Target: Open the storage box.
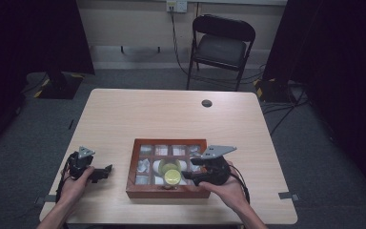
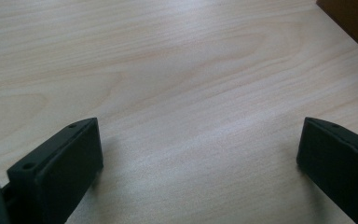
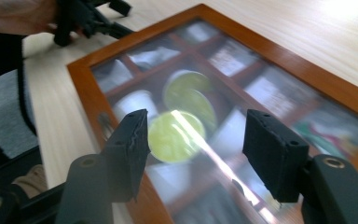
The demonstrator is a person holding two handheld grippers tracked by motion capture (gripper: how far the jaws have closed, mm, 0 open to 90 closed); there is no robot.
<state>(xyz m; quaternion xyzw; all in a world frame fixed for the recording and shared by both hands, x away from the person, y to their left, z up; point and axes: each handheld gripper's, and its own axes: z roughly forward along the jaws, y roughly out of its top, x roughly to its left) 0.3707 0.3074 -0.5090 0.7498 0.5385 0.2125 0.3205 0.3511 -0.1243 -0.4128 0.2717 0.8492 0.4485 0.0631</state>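
The wooden table (image 1: pixel 171 114) carried a brown-framed compartment box (image 1: pixel 132 167) near the person's edge, its lid appearing to be a glass pane that reflected light in the right gripper view. Pale packets lay in several compartments; they were too blurred to identify. A yellow-green round lid (image 1: pixel 172 177), apparently on a small jar, sat in the middle of the box's near row.

The right gripper (image 3: pixel 193 140) hung over the box's right part, jaws apart and empty. In its own view the yellow-green lid lay directly ahead, slightly toward the left jaw. Being round, it offered no long axis to align with.

The left gripper (image 2: pixel 198 149) rested low over bare table, left of the box, jaws wide apart and empty.

Judgement: the right hand (image 1: pixel 226 188) was much nearer the lid; whether the pane must be lifted first could not be determined.
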